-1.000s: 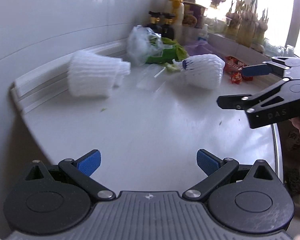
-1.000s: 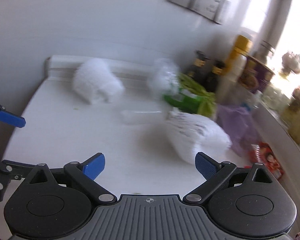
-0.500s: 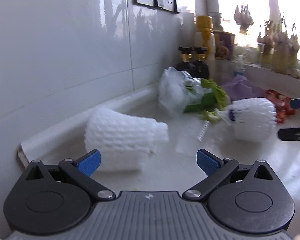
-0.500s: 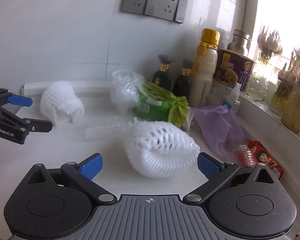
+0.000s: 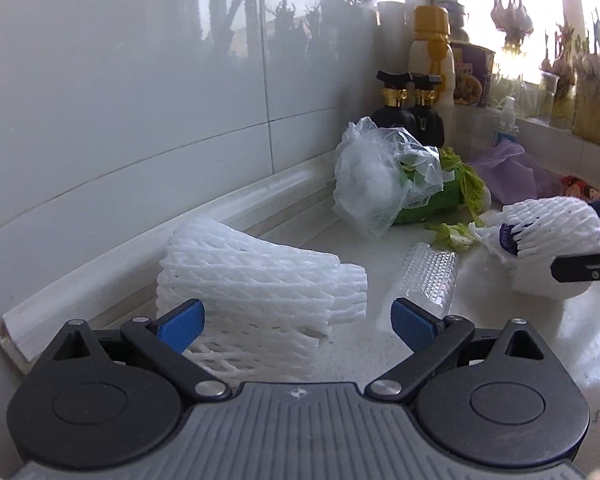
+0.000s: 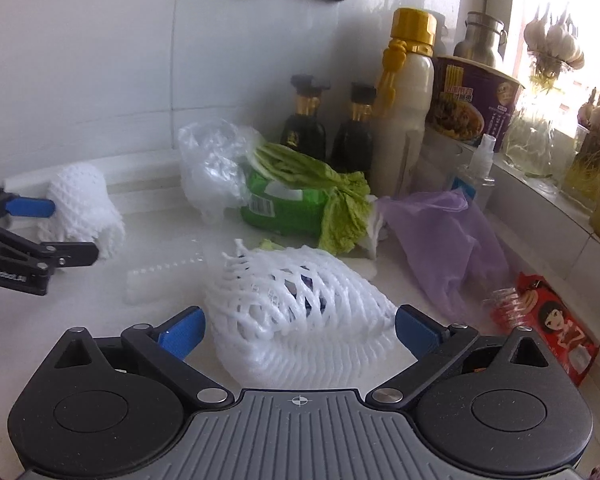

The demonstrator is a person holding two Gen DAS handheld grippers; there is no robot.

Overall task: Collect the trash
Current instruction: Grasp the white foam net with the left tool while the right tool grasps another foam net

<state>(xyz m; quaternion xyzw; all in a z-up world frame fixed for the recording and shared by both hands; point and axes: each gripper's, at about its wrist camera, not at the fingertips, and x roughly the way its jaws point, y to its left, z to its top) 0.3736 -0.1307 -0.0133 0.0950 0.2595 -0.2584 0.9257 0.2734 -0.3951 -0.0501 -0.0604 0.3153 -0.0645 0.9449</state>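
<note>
— What fills your left view?

— The white surface point(image 5: 500, 344) takes the lower half, under a tiled wall. The biggest piece of trash on it is a white foam net sleeve point(image 5: 256, 284) lying on its side at lower centre, right in front of my left gripper point(image 5: 296, 322). Its fingers are spread wide, with the sleeve's near end between the blue pads; I cannot tell if they touch it.

— And the right view?

— A second foam net, bulging round something dark, point(image 6: 300, 312) sits at bottom centre between the wide-spread fingers of my right gripper point(image 6: 300, 330). Neither pad presses it. Behind it, centre frame, a green package with cabbage leaves point(image 6: 296, 196) lies next to a crumpled clear plastic bag point(image 6: 212, 168). A lilac plastic bag point(image 6: 444, 236) slumps at centre right, and a red snack wrapper point(image 6: 552, 328) lies at the right edge.

— Anything smaller?

— A clear ribbed plastic piece point(image 5: 424, 280) lies flat between the two foam nets. In the right view two dark bottles point(image 6: 328, 128) stand upright against the wall at upper centre, beside a tall white bottle with a yellow cap point(image 6: 404, 104).
</note>
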